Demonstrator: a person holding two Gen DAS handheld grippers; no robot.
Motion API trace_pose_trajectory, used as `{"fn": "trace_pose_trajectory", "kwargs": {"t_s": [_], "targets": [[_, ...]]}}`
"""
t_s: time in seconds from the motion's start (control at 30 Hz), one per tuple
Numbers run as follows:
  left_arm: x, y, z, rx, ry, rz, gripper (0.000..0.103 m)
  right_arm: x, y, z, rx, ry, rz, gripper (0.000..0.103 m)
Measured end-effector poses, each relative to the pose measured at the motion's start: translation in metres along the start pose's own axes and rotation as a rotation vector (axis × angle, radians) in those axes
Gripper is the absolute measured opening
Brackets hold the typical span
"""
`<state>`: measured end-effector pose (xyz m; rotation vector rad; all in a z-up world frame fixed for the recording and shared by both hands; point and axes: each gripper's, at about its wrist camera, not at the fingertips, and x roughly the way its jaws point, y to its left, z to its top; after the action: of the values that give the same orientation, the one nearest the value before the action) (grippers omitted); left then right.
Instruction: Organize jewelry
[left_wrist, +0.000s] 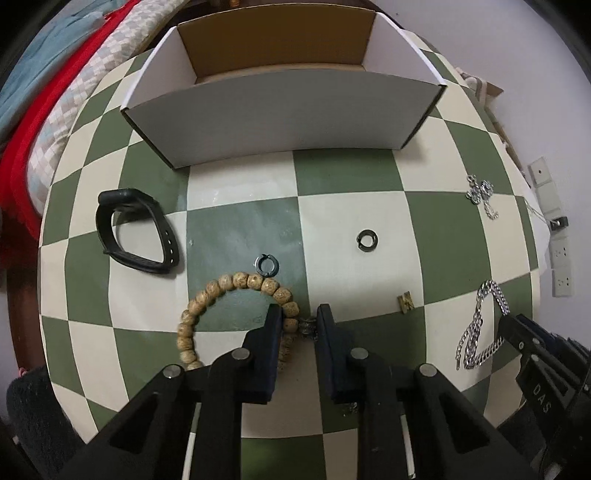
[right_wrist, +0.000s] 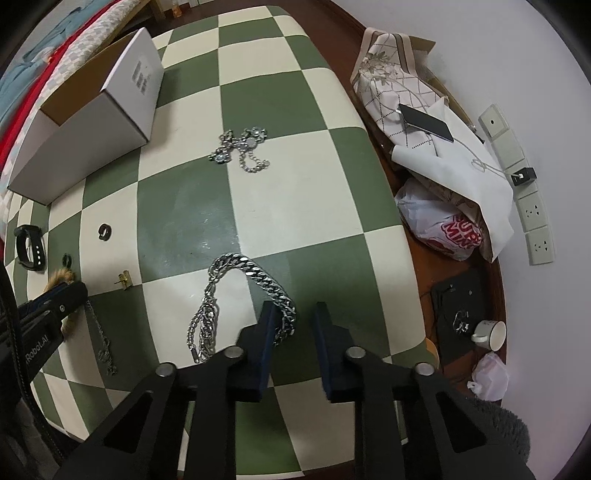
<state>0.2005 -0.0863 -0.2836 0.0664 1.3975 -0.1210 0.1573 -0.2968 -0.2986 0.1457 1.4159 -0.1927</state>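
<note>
A wooden bead bracelet (left_wrist: 236, 282) lies on the green-and-cream checked table (left_wrist: 351, 177). My left gripper (left_wrist: 299, 314) points down, shut on the bracelet's beads and its small metal charm, which fill the gap. A heavy silver curb chain (right_wrist: 236, 291) lies doubled further right. My right gripper (right_wrist: 293, 312) straddles one end of it. The links rest against the left finger, and a strip of table shows before the right finger (right_wrist: 323, 321). An open white box (left_wrist: 284, 114) stands at the back.
Loose on the table are a black wristband (left_wrist: 136, 232), two dark rings (left_wrist: 267, 264) (left_wrist: 366, 240), a small gold piece (left_wrist: 405, 302), a sparkly silver bracelet (right_wrist: 242, 147) and a thin chain (right_wrist: 103, 339). Past the table's right edge lie bags (right_wrist: 443, 225), a phone (right_wrist: 428, 123) and a mug (right_wrist: 491, 332).
</note>
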Motion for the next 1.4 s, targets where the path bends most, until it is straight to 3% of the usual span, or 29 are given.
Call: {"fn": "trace_pose_trajectory", "kwargs": {"t_s": [0.07,0.23,0.63,0.77,0.87,0.93,0.97,1.0,1.03,1.07,1.13,1.23,1.4], "targets": [[-0.001,0.001,-0.004,0.007,-0.006,0.005,0.016,0.0,0.003,0.0,-0.01,-0.002,-0.002,0.008],[-0.011,0.014,-0.009,-0.009,-0.029,-0.014,0.016,-0.002,0.004,-0.006,0.007,-0.021,0.019,0.005],[-0.049,0.06,0.001,-0.105,-0.074,-0.077,0.016,-0.022,-0.014,-0.008,0.089,-0.074,0.105,0.004],[-0.041,0.048,0.008,-0.114,-0.028,-0.124,0.016,-0.023,-0.013,-0.006,0.085,-0.061,0.117,0.004],[-0.018,0.049,0.011,-0.125,0.073,-0.114,0.019,-0.015,-0.013,-0.004,0.085,-0.024,0.124,0.004],[-0.016,0.052,0.01,-0.138,0.08,-0.11,0.02,-0.011,-0.013,-0.004,0.084,-0.005,0.131,0.004],[-0.019,0.054,0.009,-0.155,0.071,-0.107,0.022,-0.01,-0.014,-0.005,0.086,0.0,0.132,0.004],[-0.024,0.057,0.008,-0.17,0.052,-0.11,0.033,-0.01,-0.014,-0.006,0.085,0.003,0.135,0.004],[-0.03,0.058,0.007,-0.178,0.035,-0.11,0.052,-0.009,-0.015,-0.007,0.086,0.01,0.136,0.004],[-0.034,0.059,0.005,-0.185,0.021,-0.114,0.062,-0.009,-0.016,-0.008,0.091,0.013,0.138,0.004],[-0.043,0.052,-0.003,-0.186,-0.003,-0.118,0.065,-0.01,-0.017,-0.011,0.094,0.012,0.142,0.004],[-0.038,0.029,-0.016,-0.123,-0.01,-0.034,0.065,-0.009,-0.018,-0.013,0.097,0.009,0.136,0.004],[-0.014,0.005,-0.027,-0.069,0.024,0.035,0.064,-0.005,-0.018,-0.012,0.087,0.01,0.12,0.004]]}}
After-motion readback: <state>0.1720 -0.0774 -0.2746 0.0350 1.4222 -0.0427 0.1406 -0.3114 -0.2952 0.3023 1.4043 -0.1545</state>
